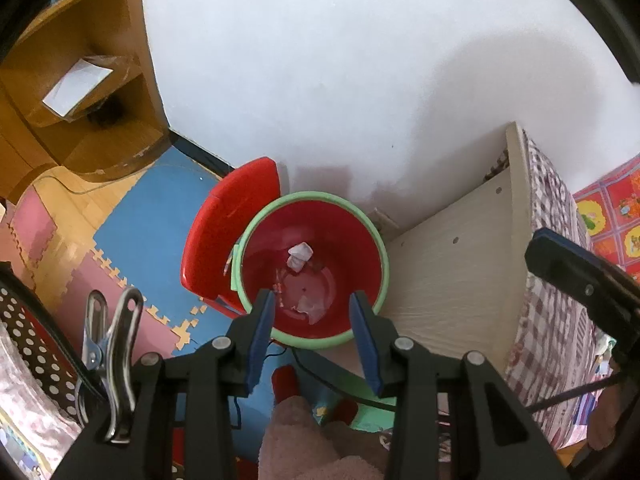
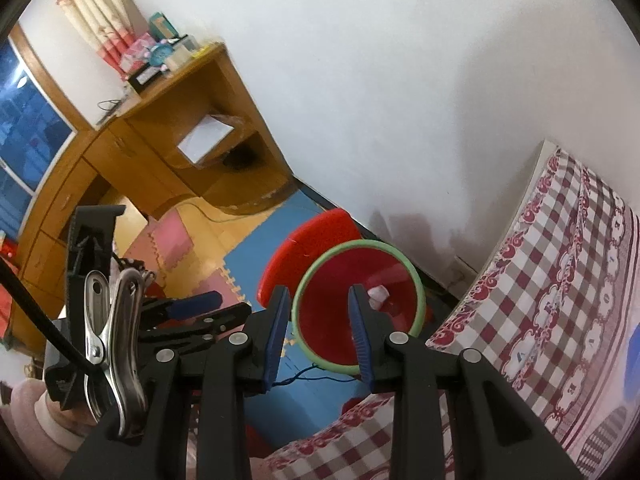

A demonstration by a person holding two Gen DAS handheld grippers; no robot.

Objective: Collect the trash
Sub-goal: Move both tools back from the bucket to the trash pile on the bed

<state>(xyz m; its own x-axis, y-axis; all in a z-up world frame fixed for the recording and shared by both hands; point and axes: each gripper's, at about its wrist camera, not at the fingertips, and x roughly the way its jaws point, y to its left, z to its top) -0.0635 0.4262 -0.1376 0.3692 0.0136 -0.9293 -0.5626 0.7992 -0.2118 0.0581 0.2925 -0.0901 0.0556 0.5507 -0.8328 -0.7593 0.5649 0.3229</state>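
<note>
You are holding both claws over a red bin [image 1: 314, 264] with a green rim, standing on the blue floor mat [image 1: 148, 216] against the white wall [image 1: 360, 80]. Your left claw [image 1: 314, 312] is hanging released above the bin's mouth, nothing between its blue fingers [image 1: 262, 336]. Your right claw [image 2: 318, 312] is also parted and empty — its pads framing the bin from the bed's side. A crumpled white paper [image 1: 299, 256] is lying on the bin's bottom, with another pale scrap [image 1: 310, 308] nearer you. A red lid [image 1: 228, 232] is leaning just beside the bin — the checked bed [image 2: 560, 280] flanking the other side.
</note>
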